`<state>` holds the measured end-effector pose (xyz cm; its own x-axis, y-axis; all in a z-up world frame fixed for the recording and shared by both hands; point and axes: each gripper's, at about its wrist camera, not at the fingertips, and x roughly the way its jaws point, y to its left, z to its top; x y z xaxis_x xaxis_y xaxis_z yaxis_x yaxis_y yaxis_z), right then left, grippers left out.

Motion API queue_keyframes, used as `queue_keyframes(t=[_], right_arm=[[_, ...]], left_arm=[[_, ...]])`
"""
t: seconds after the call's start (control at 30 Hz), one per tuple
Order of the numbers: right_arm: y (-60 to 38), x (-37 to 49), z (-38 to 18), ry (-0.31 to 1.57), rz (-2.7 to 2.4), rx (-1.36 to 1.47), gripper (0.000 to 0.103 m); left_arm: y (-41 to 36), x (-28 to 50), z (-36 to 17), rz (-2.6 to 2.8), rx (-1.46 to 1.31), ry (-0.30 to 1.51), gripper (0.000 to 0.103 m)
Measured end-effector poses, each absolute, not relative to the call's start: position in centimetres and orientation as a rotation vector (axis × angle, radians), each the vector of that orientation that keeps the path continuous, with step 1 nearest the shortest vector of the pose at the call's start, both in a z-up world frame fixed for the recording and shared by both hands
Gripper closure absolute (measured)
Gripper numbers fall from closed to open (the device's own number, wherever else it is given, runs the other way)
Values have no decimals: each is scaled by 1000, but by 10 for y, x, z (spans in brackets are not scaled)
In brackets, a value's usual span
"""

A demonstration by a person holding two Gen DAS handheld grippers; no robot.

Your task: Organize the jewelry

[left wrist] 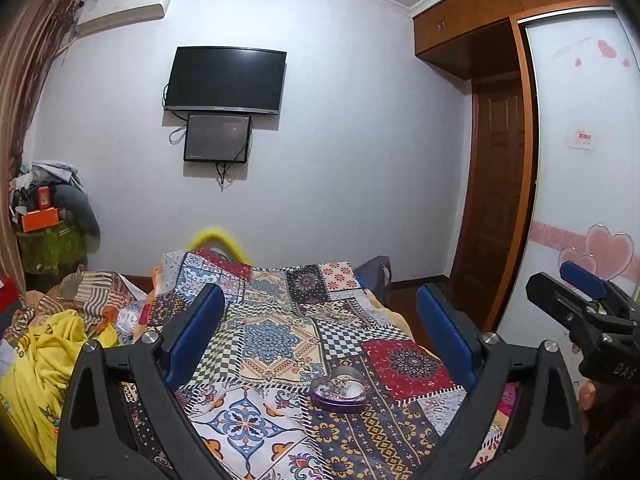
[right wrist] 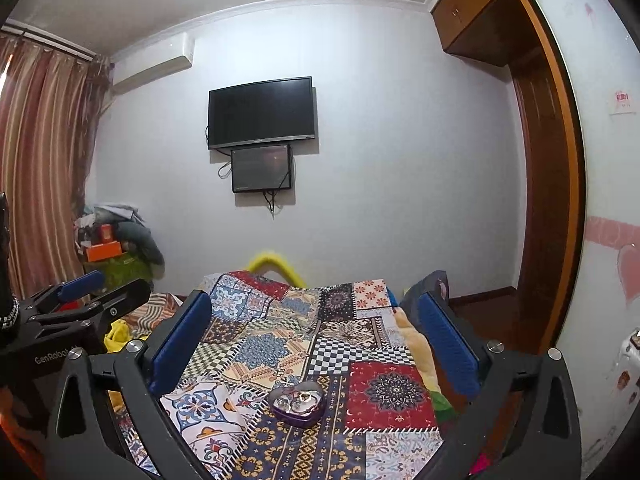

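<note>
A small purple heart-shaped tin (left wrist: pixel 340 393) lies open on the patterned bedspread (left wrist: pixel 276 344), with several silver jewelry pieces inside. It also shows in the right wrist view (right wrist: pixel 297 403). My left gripper (left wrist: pixel 320 312) is open and empty, held above and short of the tin. My right gripper (right wrist: pixel 316 330) is open and empty, likewise short of the tin. The right gripper shows at the right edge of the left wrist view (left wrist: pixel 576 300), and the left gripper at the left edge of the right wrist view (right wrist: pixel 84 300).
Yellow cloth (left wrist: pixel 44 368) and striped bedding (left wrist: pixel 88 292) are piled at the bed's left. A TV (left wrist: pixel 226 80) hangs on the far wall. A wardrobe (left wrist: pixel 580 160) and wooden door (left wrist: pixel 496 200) stand right. Clutter (left wrist: pixel 44 220) fills the left corner.
</note>
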<state>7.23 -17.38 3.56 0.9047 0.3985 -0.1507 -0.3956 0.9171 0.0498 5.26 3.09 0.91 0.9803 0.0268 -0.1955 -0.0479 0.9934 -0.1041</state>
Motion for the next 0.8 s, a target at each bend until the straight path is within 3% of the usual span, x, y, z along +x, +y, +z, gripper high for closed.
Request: queue_keyframes(t=[0.8], right_arm=[[-176, 76, 36, 189, 413, 23, 1]], left_arm=[[27, 58, 8, 37, -105, 209, 5]])
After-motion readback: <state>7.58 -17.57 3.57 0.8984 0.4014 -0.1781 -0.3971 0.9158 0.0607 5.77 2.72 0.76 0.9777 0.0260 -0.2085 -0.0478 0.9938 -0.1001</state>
